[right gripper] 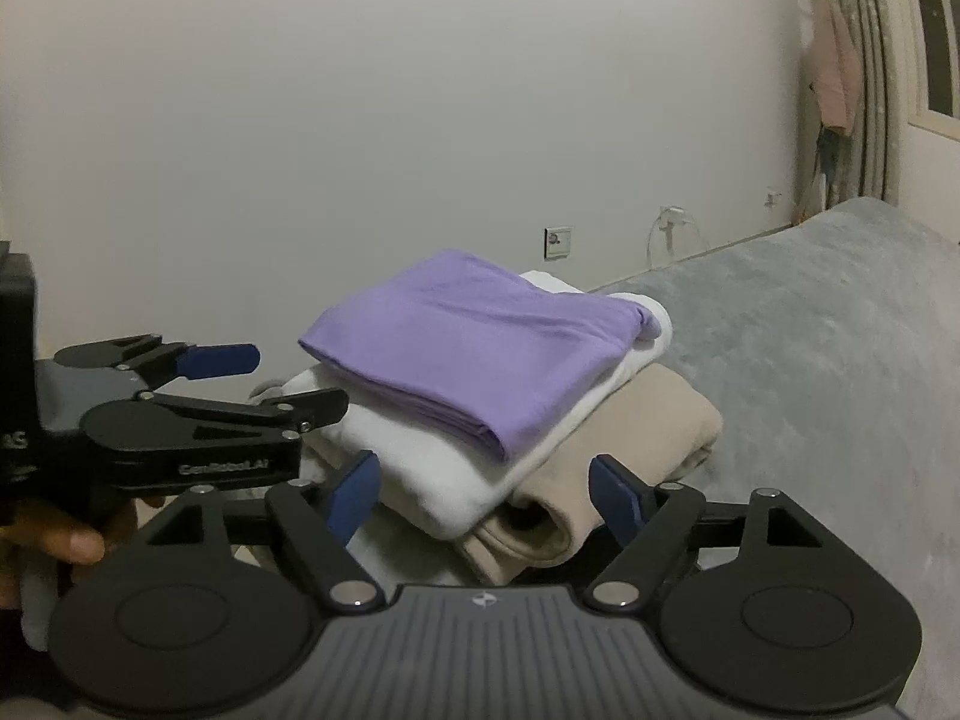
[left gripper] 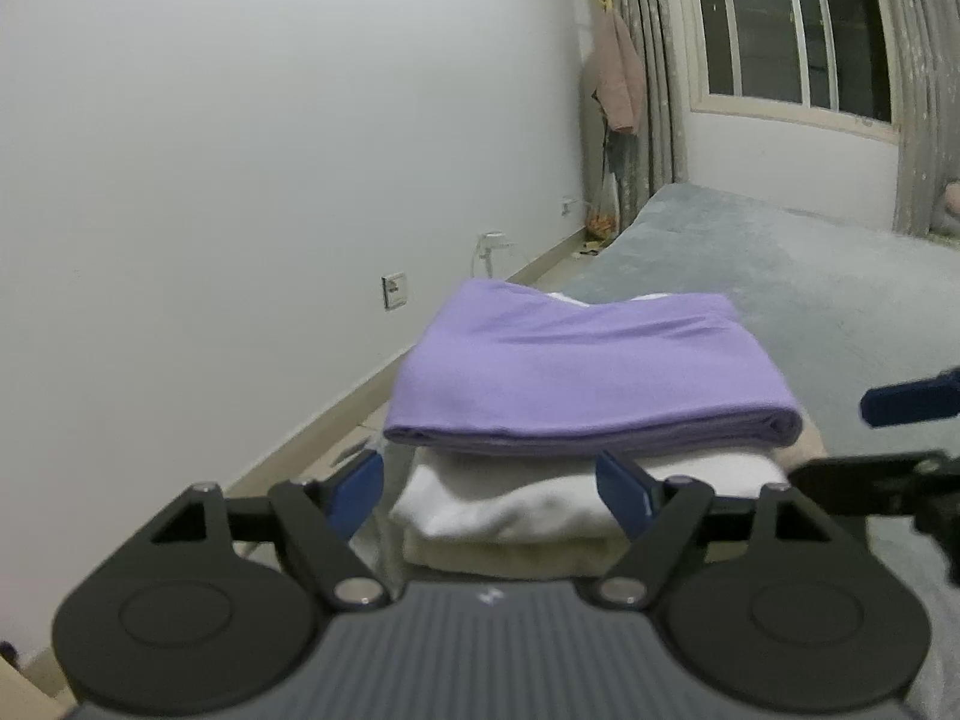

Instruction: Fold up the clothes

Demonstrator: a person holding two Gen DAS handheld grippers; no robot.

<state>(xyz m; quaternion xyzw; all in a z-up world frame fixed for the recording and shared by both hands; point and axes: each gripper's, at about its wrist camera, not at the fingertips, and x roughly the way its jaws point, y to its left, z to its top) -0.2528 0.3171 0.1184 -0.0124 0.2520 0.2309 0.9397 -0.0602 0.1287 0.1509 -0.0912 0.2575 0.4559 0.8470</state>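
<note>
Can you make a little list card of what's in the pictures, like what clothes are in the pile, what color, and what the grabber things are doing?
top of pile: purple folded garment
middle: white folded garment
bottom: beige folded garment
pile sits on: grey bed cover
left hand-held gripper: open, empty, close in front of the pile
right hand-held gripper: open, empty, facing the pile's corner
behind: white wall, curtains, window
pile: neat, all three folded
</note>
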